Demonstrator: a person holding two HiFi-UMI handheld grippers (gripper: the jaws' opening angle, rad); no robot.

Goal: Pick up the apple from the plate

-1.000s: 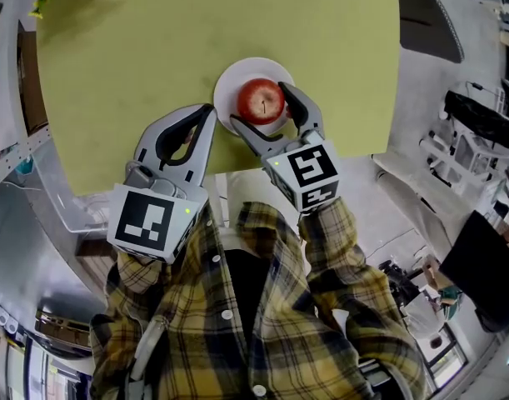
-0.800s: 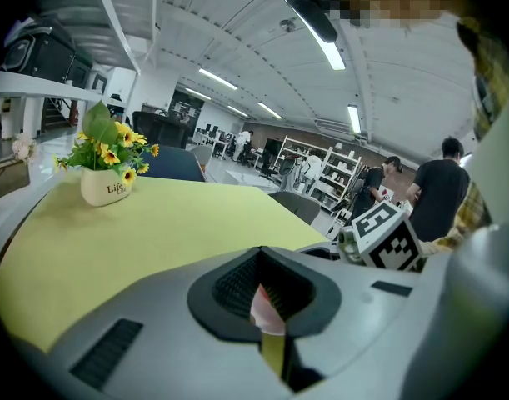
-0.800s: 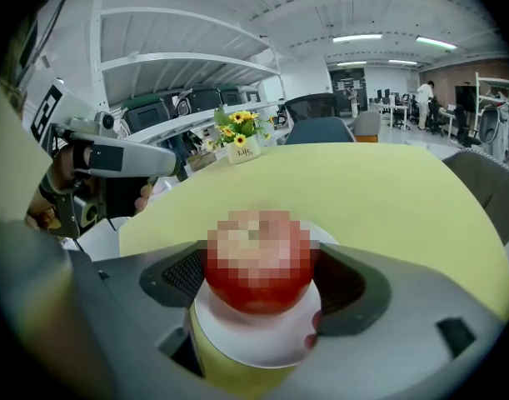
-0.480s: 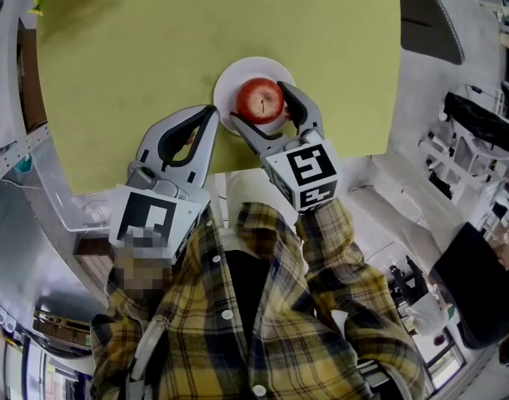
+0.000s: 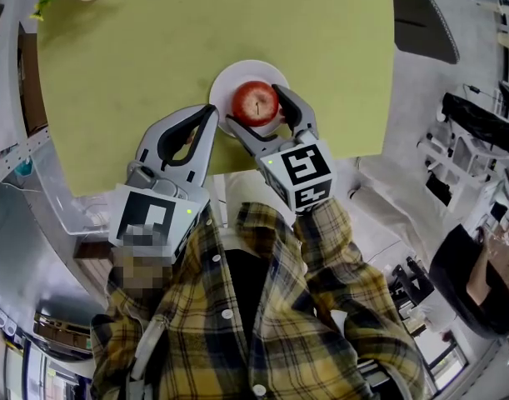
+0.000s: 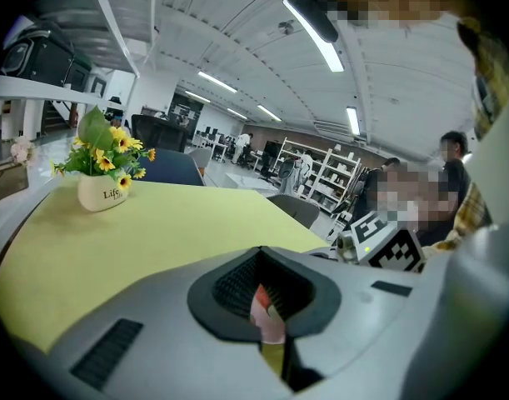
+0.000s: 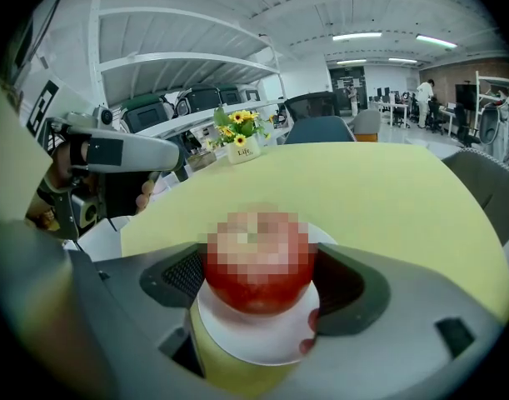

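One small pot of yellow flowers (image 6: pixel 102 192) stood at the far left corner of the single yellow-green table (image 5: pixel 137 48). Next came the left gripper (image 5: pixel 208 113), the first of two, lying over the table's near edge with its jaws pressed together and nothing between them, its tips just beside the plate. One white plate (image 5: pixel 247 69) sat near that same edge, and over it was the one red apple (image 5: pixel 255 102). Whether the apple rested on the plate or hung just clear of it could not be told. The right gripper (image 5: pixel 256 108) had its two jaws pinching the apple, one on each side, both pads touching the fruit. Each gripper carried one marker cube, two in all.
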